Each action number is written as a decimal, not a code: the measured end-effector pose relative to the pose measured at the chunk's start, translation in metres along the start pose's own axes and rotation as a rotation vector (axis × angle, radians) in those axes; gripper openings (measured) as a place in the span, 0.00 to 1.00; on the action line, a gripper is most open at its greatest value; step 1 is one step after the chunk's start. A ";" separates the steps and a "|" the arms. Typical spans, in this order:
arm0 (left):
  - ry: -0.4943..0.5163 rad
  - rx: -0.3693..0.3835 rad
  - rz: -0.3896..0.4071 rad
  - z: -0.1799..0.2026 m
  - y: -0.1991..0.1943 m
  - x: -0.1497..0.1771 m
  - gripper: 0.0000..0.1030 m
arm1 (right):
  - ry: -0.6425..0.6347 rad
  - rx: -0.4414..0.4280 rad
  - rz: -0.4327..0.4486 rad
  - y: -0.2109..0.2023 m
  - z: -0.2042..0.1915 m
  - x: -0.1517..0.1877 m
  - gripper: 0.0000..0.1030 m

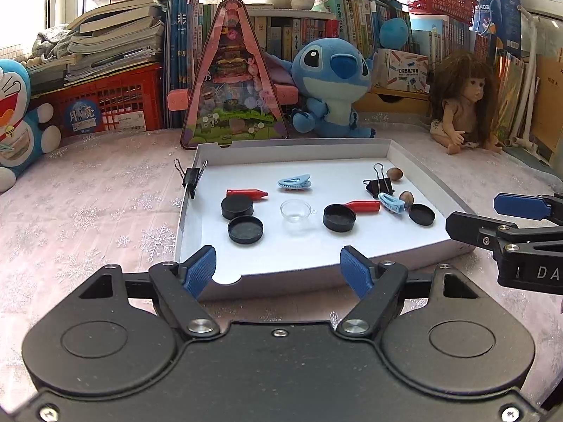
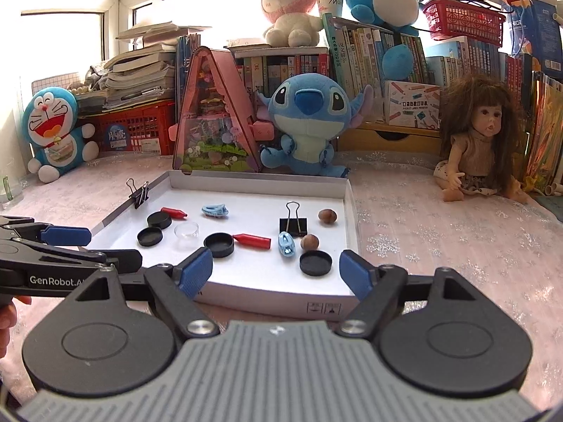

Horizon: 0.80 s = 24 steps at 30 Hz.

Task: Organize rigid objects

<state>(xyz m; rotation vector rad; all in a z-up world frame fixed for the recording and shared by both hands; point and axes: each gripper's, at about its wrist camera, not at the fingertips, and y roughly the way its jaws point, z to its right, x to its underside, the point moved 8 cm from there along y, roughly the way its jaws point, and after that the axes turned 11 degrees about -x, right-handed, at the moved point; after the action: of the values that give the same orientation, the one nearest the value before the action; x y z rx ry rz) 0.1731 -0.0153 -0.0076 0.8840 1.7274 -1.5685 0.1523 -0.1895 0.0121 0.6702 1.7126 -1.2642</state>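
A shallow white box tray (image 1: 397, 249) (image 2: 267, 299) lies on the pink cloth. Inside it are several black round lids (image 1: 245, 229) (image 2: 315, 262), two red crayon-like pieces (image 1: 246, 193) (image 2: 253, 241), two light blue hair clips (image 1: 295, 181) (image 2: 285, 245), a clear small cup (image 1: 296, 211) (image 2: 186, 231), a black binder clip (image 1: 379, 184) (image 2: 293, 225) and two brown nuts (image 1: 394, 173) (image 2: 327, 216). Another binder clip (image 1: 191, 177) (image 2: 139, 194) grips the tray's left wall. My left gripper (image 1: 278, 274) is open at the tray's near edge, nothing between its pads. My right gripper (image 2: 276, 274) is open too, empty, over the near right corner.
Behind the tray stand a pink triangular toy case (image 1: 232, 81), a blue plush (image 1: 330, 81), a doll (image 1: 468, 102), a blue-and-white cat plush (image 2: 56, 130), a red crate (image 1: 105, 102) and book rows. The right gripper's fingers (image 1: 520, 207) reach in from the right edge.
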 end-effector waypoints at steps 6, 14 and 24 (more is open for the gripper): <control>0.024 -0.021 0.008 0.000 -0.002 0.012 0.74 | 0.010 0.006 -0.045 0.003 0.001 0.021 0.85; 0.045 -0.030 -0.018 0.001 0.002 0.032 0.74 | 0.038 0.019 -0.108 0.014 0.006 0.045 0.85; 0.024 -0.064 -0.057 -0.007 0.021 0.041 0.76 | 0.049 0.059 -0.142 0.023 0.010 0.055 0.88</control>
<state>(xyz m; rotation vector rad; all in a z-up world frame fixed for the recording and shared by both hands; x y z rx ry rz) 0.1673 -0.0042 -0.0524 0.8314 1.8240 -1.5359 0.1492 -0.1956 -0.0479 0.6279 1.7952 -1.4112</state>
